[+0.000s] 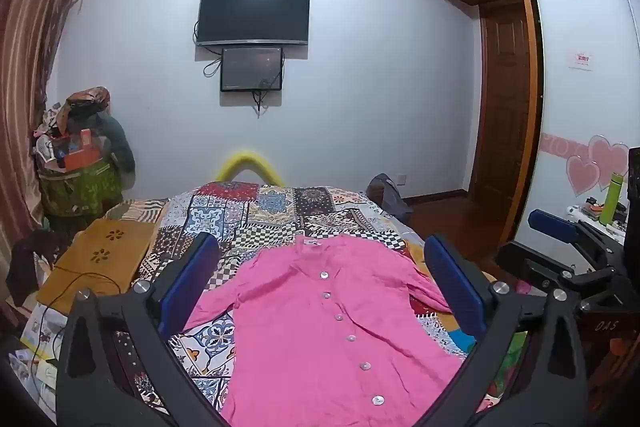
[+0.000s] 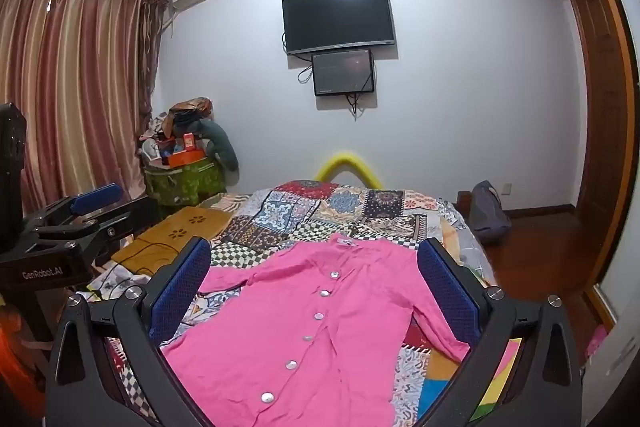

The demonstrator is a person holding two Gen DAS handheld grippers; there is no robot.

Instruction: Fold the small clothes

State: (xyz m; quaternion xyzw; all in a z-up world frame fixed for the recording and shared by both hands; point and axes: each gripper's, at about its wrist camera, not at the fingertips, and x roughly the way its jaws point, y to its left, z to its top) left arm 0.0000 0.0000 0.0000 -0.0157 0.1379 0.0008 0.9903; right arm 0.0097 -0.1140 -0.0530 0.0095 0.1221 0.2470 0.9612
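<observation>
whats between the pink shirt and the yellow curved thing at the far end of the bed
Only the patchwork bedspread, nothing lying on it, between the pink shirt and the yellow curved bar. Both wrist views show it.

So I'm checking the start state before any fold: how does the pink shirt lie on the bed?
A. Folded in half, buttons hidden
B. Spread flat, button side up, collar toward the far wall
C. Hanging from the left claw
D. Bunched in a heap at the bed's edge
B: the pink shirt lies spread out on the patchwork bedspread, its row of buttons facing up and its collar toward the wall, clear of both open claws.
</observation>
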